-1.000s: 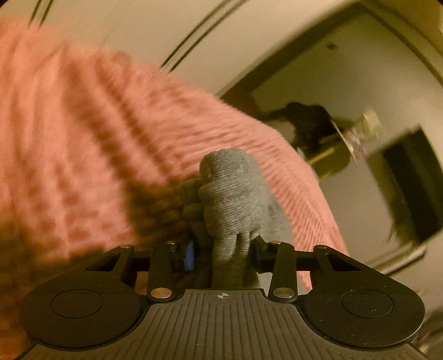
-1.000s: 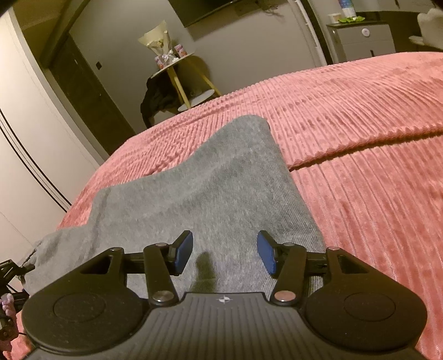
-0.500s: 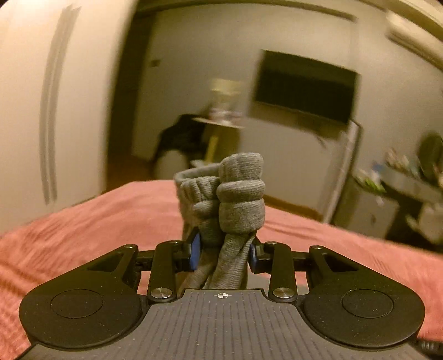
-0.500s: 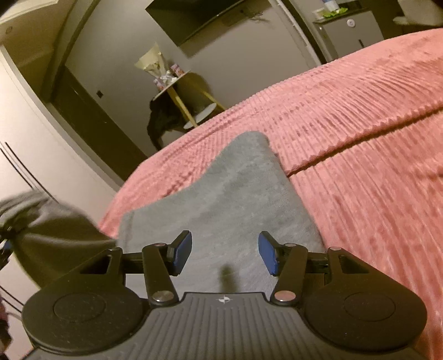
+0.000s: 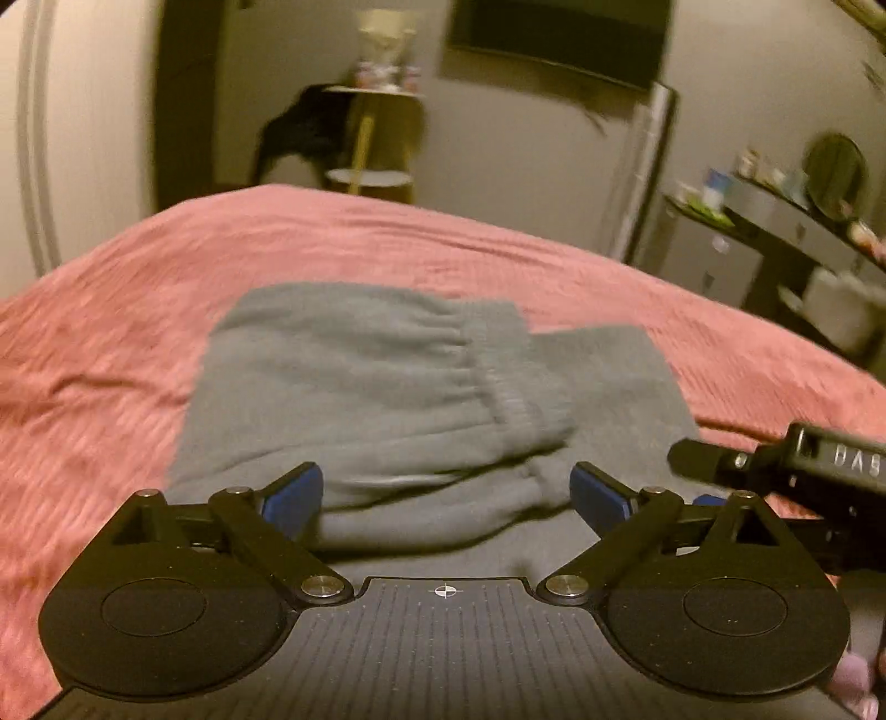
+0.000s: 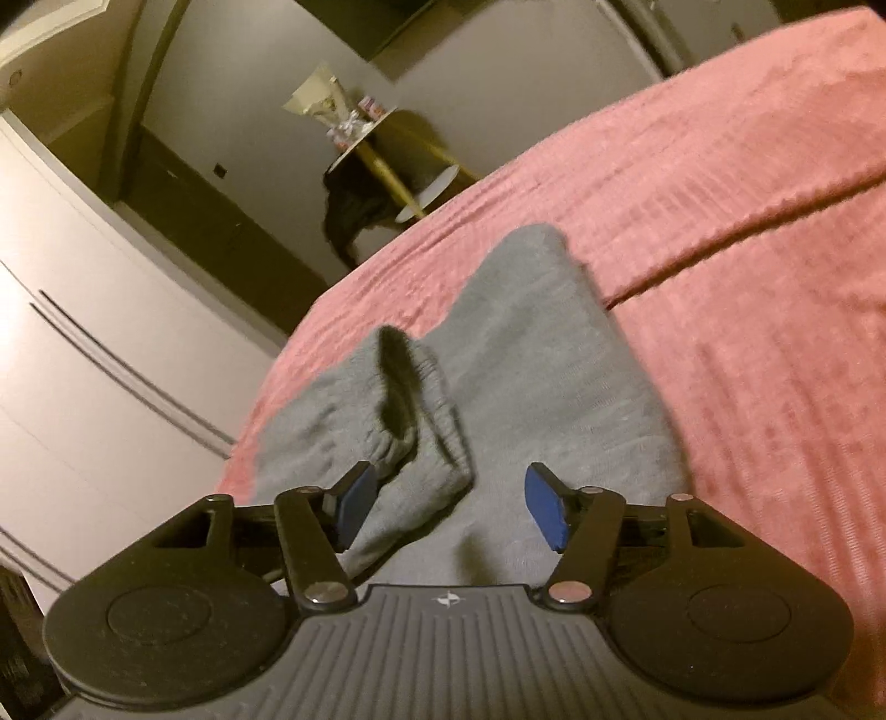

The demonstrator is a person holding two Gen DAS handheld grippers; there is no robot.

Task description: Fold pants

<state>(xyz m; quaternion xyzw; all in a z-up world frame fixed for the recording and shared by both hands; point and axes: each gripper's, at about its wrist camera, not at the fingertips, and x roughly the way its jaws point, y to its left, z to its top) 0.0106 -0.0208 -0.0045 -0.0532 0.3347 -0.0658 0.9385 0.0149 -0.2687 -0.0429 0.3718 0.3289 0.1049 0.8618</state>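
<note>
Grey pants (image 5: pixel 387 387) lie on the pink ribbed bedspread (image 5: pixel 111 343), with the cuffed leg end (image 5: pixel 509 382) folded back over the rest. My left gripper (image 5: pixel 446 493) is open and empty just above the near edge of the folded part. My right gripper (image 6: pixel 446 504) is open and empty over the pants (image 6: pixel 542 354), its left pad (image 6: pixel 354 498) beside the cuff (image 6: pixel 426 443). The right gripper also shows at the right edge of the left wrist view (image 5: pixel 775 471).
The bedspread has a dark seam (image 6: pixel 747 243) to the right of the pants. Beyond the bed stand a small side table (image 5: pixel 376 138) with dark clothing hung on it, a wardrobe (image 6: pixel 83 360), a wall TV (image 5: pixel 554 39) and a dresser (image 5: pixel 775 232).
My left gripper carried the bunched leg end over the pants, opened and let it go; the leg end now lies folded on top. My right gripper stayed open over the pants.
</note>
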